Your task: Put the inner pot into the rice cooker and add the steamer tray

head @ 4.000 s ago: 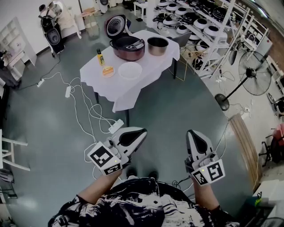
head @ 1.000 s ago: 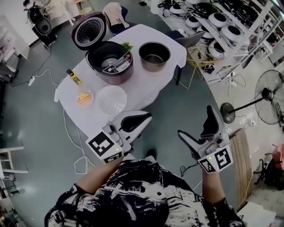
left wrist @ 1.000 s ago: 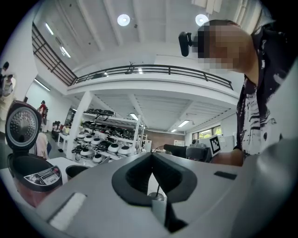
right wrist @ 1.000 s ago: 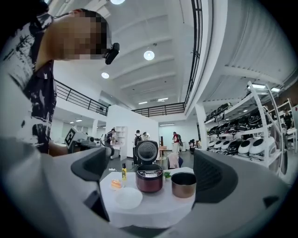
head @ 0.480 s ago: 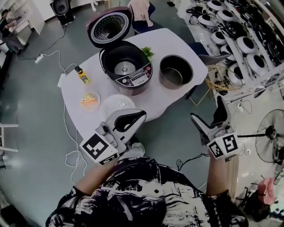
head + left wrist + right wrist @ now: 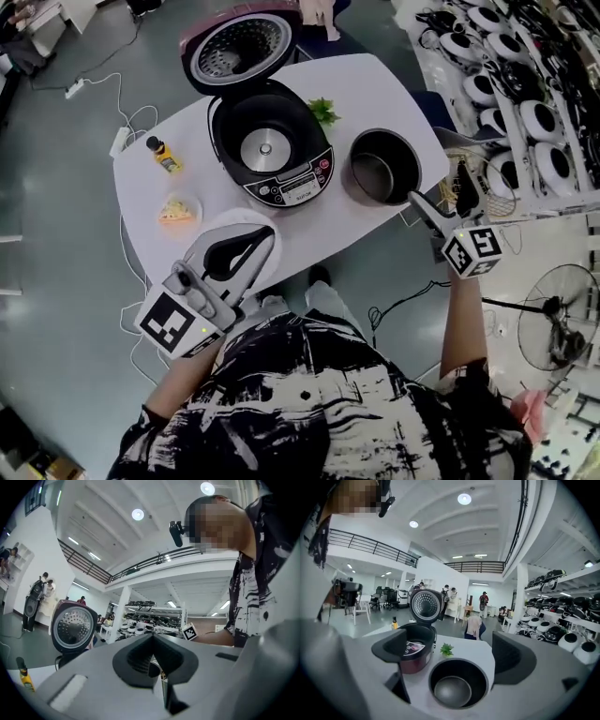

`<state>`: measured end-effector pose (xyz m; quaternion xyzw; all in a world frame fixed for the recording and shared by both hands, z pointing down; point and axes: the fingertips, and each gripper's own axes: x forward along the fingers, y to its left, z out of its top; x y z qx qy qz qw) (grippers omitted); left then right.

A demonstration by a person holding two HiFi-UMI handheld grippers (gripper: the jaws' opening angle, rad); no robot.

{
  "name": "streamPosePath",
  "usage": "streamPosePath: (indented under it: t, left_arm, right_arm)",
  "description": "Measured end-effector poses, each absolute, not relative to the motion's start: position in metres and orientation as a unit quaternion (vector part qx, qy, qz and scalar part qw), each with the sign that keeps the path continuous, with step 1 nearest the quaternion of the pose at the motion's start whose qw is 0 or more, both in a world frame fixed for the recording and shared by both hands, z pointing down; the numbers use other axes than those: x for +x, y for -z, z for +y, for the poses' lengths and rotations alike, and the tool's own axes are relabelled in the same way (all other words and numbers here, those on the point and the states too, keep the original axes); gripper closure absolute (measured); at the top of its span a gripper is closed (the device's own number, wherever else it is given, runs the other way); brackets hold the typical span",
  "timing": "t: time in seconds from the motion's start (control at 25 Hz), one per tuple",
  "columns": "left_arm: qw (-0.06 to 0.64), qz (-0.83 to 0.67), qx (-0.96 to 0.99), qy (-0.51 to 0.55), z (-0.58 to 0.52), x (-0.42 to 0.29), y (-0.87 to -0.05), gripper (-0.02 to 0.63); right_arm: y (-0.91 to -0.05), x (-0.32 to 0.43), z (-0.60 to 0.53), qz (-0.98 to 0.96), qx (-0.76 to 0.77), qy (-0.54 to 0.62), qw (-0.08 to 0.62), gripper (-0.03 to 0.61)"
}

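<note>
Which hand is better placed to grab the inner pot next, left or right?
Right. The right tongs are open and aimed at the inner pot close by; the left tongs are shut and farther from it.

On the white table [image 6: 386, 86] sit a yellow bottle [image 6: 165, 156], a food dish [image 6: 178, 212] and a green sprig [image 6: 323, 111].

From here, the worktop [image 6: 375, 94] looks covered in smooth white cloth. I read the inner pot [image 6: 382, 167] as dark matt metal, and the rice cooker [image 6: 270, 141] as glossy maroon plastic with shiny metal inside.
</note>
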<state>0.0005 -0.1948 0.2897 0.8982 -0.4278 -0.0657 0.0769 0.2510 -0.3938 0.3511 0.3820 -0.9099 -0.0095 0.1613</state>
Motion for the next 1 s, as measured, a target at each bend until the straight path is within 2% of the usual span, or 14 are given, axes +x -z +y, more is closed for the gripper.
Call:
streamPosePath:
  t: [0.4,0.8,0.88,0.96,1.0]
  left_arm:
    - [0.076,-0.539,0.837,0.059,-0.243,-0.008,-0.301,0.609]
    - [0.089,-0.587,0.803,0.044,-0.28,0.007,-0.307,0.609]
    - [0.09,-0.591,0.8,0.044,-0.283,0.008,-0.309,0.609]
    - [0.09,-0.595,0.798,0.044,-0.286,0.008,-0.311,0.609]
    - [0.091,-0.596,0.796,0.044,-0.286,0.008,-0.311,0.609]
  right_arm:
    - [-0.496,0.276,-0.541,-0.894,0.314,-0.058,0.316,0.035]
    - [-0.617,0.293,-0.592,-0.85,0.232,-0.147,0.449,0.045]
    - [-0.634,0.295,-0.594,-0.836,0.218,-0.159,0.477,0.109]
    - [-0.65,0.3,-0.597,-0.818,0.211,-0.166,0.508,0.273]
    - [-0.657,0.302,-0.598,-0.809,0.208,-0.169,0.524,0.335]
